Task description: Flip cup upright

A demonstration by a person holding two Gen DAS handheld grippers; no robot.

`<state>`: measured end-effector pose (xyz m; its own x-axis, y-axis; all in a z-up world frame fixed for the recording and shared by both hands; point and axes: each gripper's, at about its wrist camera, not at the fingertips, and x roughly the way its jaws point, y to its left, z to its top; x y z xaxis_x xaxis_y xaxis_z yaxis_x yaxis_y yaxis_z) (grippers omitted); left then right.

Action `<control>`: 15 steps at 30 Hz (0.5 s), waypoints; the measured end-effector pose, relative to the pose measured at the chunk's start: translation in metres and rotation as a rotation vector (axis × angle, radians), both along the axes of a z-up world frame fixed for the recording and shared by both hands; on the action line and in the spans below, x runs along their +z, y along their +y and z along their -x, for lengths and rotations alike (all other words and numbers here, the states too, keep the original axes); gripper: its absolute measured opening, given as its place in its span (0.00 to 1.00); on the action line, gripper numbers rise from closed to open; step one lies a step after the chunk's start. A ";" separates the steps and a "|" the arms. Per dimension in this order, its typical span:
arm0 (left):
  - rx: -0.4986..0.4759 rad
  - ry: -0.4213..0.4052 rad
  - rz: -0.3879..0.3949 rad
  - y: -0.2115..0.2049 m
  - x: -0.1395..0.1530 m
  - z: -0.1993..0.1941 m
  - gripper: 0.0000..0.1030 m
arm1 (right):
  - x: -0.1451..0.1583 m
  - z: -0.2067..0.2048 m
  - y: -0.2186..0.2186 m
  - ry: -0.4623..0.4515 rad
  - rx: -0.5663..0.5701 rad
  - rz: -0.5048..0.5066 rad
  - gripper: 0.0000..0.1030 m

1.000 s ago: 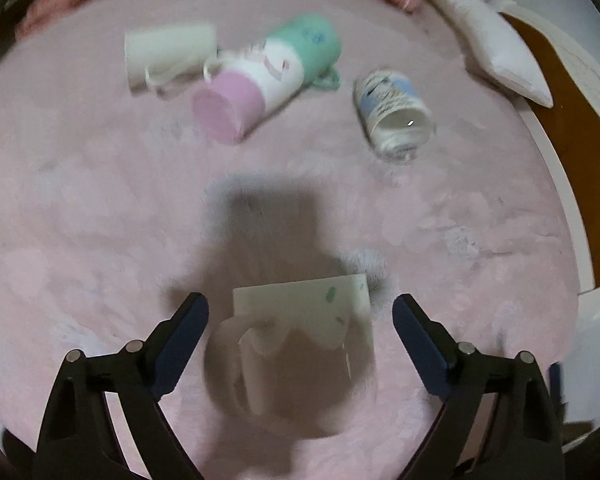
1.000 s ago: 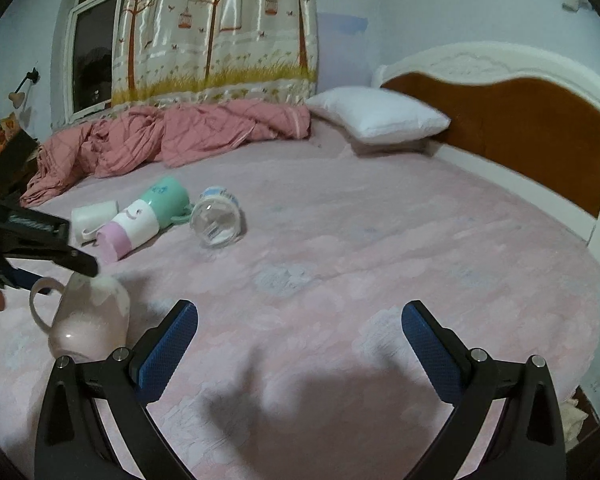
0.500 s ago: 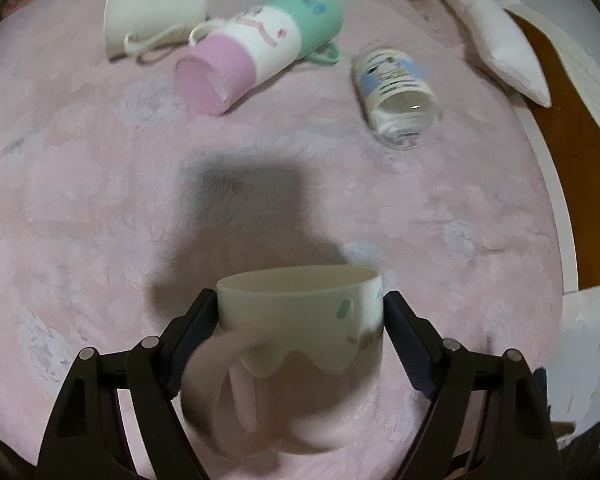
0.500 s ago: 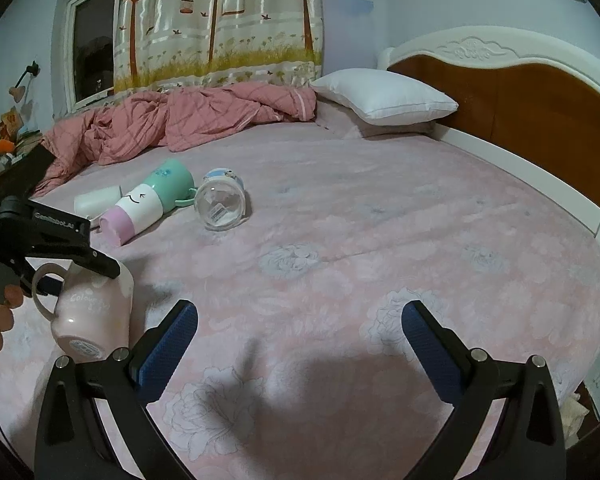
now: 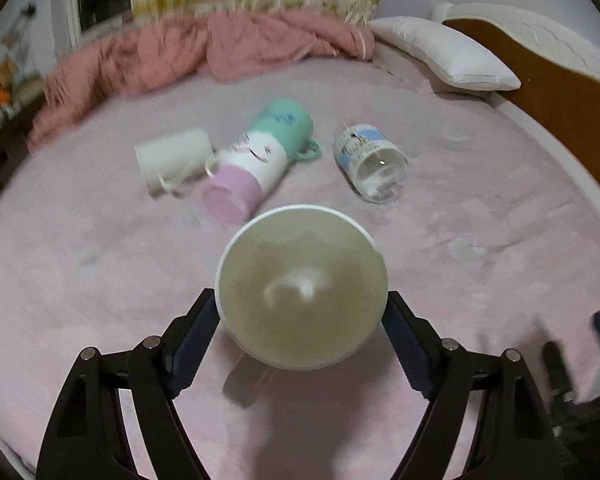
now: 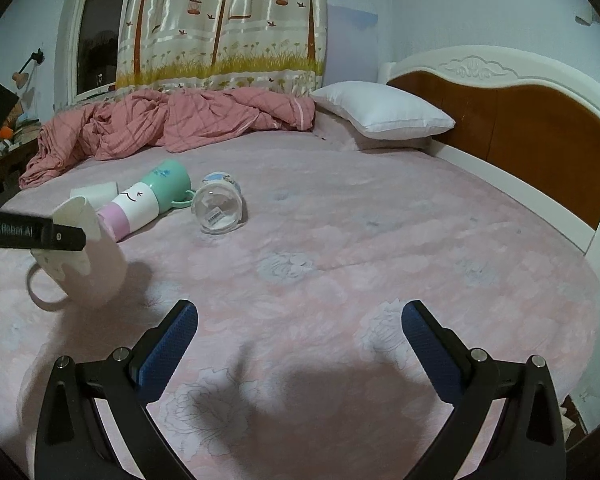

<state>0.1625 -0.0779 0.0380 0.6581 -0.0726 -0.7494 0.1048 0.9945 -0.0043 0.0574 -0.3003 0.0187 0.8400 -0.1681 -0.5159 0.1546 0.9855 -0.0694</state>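
My left gripper (image 5: 302, 320) is shut on a cream and pink mug (image 5: 302, 288), its open mouth facing the camera. In the right wrist view the same mug (image 6: 88, 264) hangs tilted just above the pink bedsheet, handle to the lower left, with the left gripper's finger (image 6: 40, 236) across its rim. My right gripper (image 6: 300, 340) is open and empty over the bed's near side.
Three other cups lie on their sides further back: a white mug (image 5: 172, 160), a green, white and purple cup (image 5: 260, 160) and a clear glass mug (image 5: 370, 162). A pink blanket (image 6: 160, 124), a white pillow (image 6: 380, 114) and the headboard (image 6: 520, 132) border the bed.
The left gripper closed on the mug, lifted it off the bed and tipped it, so its mouth now faces the camera. The right gripper stayed open and moved little.
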 end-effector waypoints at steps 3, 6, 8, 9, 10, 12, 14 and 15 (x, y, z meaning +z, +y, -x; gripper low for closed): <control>-0.014 -0.019 0.005 0.001 -0.011 0.000 0.78 | 0.000 0.000 0.000 -0.001 -0.004 0.009 1.00; -0.025 -0.033 0.037 0.004 -0.023 0.001 0.78 | -0.001 0.000 0.001 0.005 -0.002 0.006 1.00; -0.037 -0.083 0.032 0.003 -0.025 0.006 0.78 | -0.002 0.000 0.001 0.007 -0.001 0.012 1.00; -0.045 -0.101 0.027 0.002 -0.026 0.009 0.78 | -0.002 -0.001 0.000 0.007 -0.001 0.011 1.00; -0.054 -0.112 0.027 0.002 -0.027 0.011 0.78 | -0.003 -0.001 0.000 0.007 0.000 0.013 1.00; -0.073 -0.143 0.040 0.003 -0.026 0.015 0.81 | -0.003 -0.001 0.001 0.008 0.001 0.014 1.00; -0.082 -0.197 0.017 0.003 -0.022 0.025 0.89 | -0.004 0.000 0.002 0.007 0.003 0.014 1.00; -0.081 -0.234 -0.003 0.003 -0.019 0.030 0.94 | -0.005 0.000 0.003 0.007 0.003 0.015 1.00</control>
